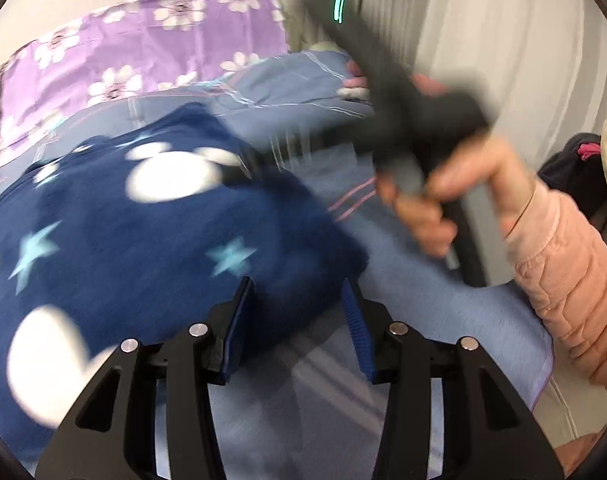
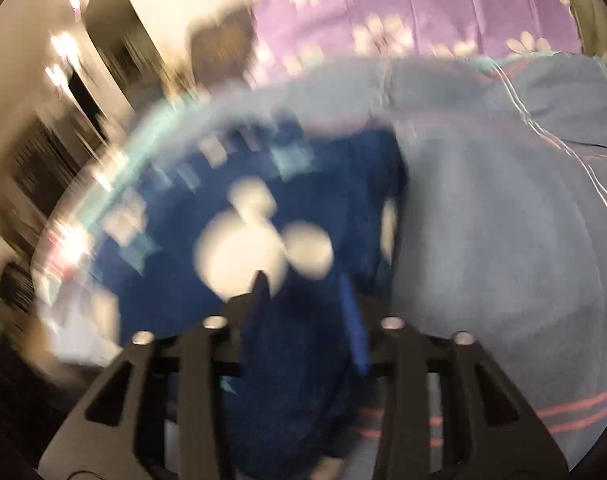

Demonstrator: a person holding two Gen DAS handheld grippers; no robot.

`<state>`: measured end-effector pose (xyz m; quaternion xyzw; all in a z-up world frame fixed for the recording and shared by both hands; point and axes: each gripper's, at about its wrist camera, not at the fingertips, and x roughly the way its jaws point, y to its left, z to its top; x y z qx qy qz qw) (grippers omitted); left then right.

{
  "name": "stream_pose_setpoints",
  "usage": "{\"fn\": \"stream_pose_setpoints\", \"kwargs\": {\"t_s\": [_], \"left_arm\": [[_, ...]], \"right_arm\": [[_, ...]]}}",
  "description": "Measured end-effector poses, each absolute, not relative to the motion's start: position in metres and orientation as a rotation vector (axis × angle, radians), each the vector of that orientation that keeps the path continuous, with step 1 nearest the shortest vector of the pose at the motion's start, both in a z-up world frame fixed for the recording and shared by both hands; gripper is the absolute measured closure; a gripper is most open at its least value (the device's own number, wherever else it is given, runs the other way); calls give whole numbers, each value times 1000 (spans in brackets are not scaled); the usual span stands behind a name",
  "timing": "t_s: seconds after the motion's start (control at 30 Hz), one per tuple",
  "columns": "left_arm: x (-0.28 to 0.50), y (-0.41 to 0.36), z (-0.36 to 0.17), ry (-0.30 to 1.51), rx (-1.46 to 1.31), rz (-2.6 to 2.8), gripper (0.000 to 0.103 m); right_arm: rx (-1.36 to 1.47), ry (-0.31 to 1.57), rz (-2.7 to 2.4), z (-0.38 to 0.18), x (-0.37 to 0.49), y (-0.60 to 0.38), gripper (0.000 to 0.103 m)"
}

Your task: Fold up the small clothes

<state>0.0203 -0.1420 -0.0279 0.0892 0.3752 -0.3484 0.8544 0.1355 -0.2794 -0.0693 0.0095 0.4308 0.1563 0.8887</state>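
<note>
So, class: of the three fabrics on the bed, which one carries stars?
The navy garment with white shapes; the purple cloth shows flowers, the blue sheet stripes.

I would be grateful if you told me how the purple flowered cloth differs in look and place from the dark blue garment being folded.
The purple flowered cloth is light violet with white daisies; the dark blue garment carries white blobs and pale blue stars. The purple flowered cloth lies at the far end of the bed, away from both grippers; the dark blue garment lies near, with its edge between the fingers of the left gripper and right gripper. Both rest on the grey-blue bedcover.
</note>
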Motion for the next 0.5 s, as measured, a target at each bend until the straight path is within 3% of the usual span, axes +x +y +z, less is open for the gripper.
{"fn": "stream_pose_setpoints", "kwargs": {"t_s": [0.2, 0.5], "left_arm": [[17, -50, -19, 783, 41, -620, 51], [13, 129, -3, 670, -164, -186, 49]], "right_arm": [[-241, 804, 132, -57, 115, -240, 59], [-262, 657, 141, 5, 95, -198, 46]]}}
